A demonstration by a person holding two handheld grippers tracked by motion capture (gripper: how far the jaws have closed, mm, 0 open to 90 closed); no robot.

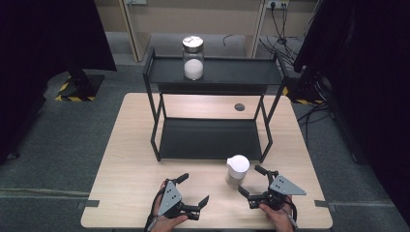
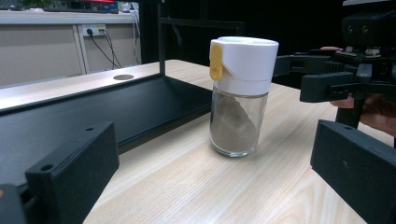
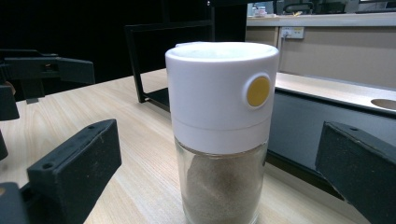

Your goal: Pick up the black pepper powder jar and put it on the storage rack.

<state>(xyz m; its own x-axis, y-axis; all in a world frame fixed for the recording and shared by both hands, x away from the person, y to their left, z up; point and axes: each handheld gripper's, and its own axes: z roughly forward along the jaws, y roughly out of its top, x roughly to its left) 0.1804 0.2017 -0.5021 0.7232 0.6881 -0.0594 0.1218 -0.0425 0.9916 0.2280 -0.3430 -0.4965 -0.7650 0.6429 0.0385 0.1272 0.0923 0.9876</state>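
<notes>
Standing upright near the table's (image 1: 121, 193) front edge, shaker (image 1: 237, 170) between wide-jawed right gripper (image 1: 252, 181) and wide-jawed left gripper (image 1: 192, 188).

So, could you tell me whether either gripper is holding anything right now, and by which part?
Nothing is held. Both the left gripper and the right gripper are open, and the white-capped shaker jar stands free on the table, between the right gripper's jaws.

Clear glass shaker (image 3: 218, 186) with glossy white plastic cap, on matt pale wood-grain table (image 1: 130, 179).
</notes>
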